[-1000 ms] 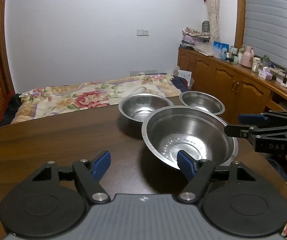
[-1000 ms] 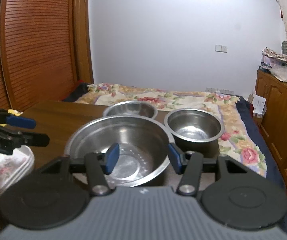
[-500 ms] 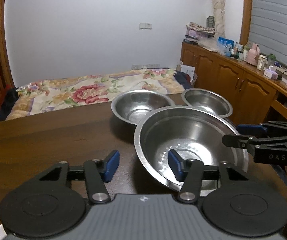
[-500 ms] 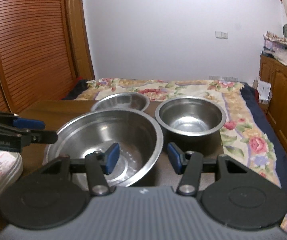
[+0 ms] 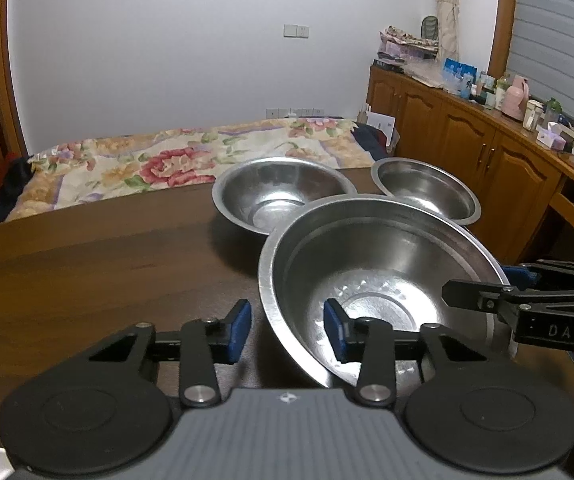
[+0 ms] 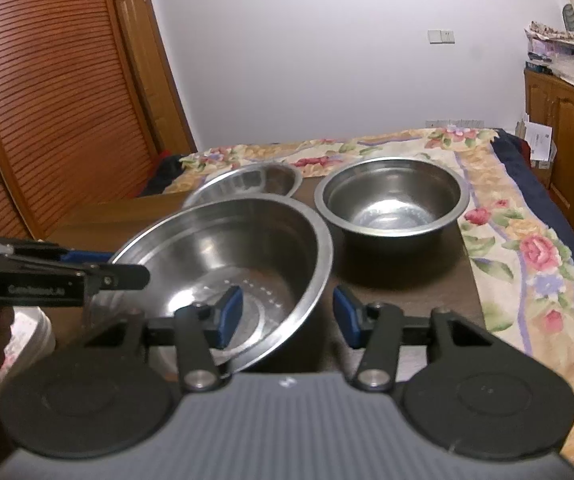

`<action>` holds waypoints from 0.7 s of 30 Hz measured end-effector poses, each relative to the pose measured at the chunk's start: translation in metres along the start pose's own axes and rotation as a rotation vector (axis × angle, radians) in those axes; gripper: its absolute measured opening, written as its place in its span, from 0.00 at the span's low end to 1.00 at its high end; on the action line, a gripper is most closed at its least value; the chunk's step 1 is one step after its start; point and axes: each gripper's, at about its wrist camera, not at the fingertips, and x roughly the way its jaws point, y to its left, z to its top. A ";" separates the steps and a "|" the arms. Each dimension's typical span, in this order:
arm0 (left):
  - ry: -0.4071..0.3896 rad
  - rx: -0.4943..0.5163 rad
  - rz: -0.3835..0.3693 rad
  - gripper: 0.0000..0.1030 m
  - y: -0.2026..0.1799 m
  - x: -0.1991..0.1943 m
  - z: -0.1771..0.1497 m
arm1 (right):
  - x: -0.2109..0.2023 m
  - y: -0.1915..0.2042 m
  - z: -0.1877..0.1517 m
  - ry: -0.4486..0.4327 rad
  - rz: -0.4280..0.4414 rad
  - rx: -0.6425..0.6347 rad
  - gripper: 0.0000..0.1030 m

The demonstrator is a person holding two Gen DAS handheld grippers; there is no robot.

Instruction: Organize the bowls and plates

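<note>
My left gripper (image 5: 287, 330): wide apart, straddling the large bowl's near-left rim.
Large steel bowl (image 5: 379, 280): on the wooden table (image 5: 87, 264), tilted.
My right gripper (image 6: 287, 316): spread wide, straddling its right rim.
Behind: medium bowl (image 5: 279, 196), small deep bowl (image 6: 391, 204).

Both wrist cams close, share big bowl (image 5: 379, 276)

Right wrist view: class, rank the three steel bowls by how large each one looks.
1. Front bowl, clearly largest, though also nearest.
2. Deep right bowl.
3. Back-left bowl, partly hidden and farther away, so its rank is unsure.
</note>
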 end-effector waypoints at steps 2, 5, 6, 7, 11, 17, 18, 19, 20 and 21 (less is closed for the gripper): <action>0.009 -0.003 -0.007 0.33 0.000 0.002 0.000 | 0.001 -0.001 0.000 -0.001 0.001 0.008 0.44; 0.010 -0.016 -0.019 0.29 0.002 0.003 0.000 | 0.002 -0.002 0.000 0.002 0.003 0.021 0.40; 0.010 -0.025 -0.030 0.29 0.002 0.003 0.000 | 0.003 -0.002 0.000 0.004 0.003 0.026 0.39; 0.010 -0.029 -0.036 0.27 0.003 0.002 -0.001 | 0.003 -0.003 0.000 0.006 0.008 0.031 0.35; 0.011 -0.032 -0.038 0.23 0.003 -0.001 -0.003 | 0.002 -0.003 -0.001 0.008 0.007 0.046 0.29; 0.000 -0.048 -0.067 0.24 0.003 -0.015 -0.003 | -0.006 0.001 -0.001 -0.001 -0.007 0.034 0.27; -0.006 -0.047 -0.068 0.24 0.003 -0.019 -0.003 | -0.008 0.002 0.000 -0.004 -0.006 0.033 0.27; -0.011 -0.048 -0.069 0.24 0.003 -0.023 -0.003 | -0.010 0.004 0.001 -0.008 -0.005 0.031 0.27; -0.015 -0.048 -0.070 0.24 0.003 -0.027 -0.004 | -0.012 0.005 0.001 -0.012 -0.005 0.027 0.27; -0.020 -0.046 -0.070 0.24 0.003 -0.031 -0.004 | -0.015 0.007 0.002 -0.015 -0.004 0.023 0.27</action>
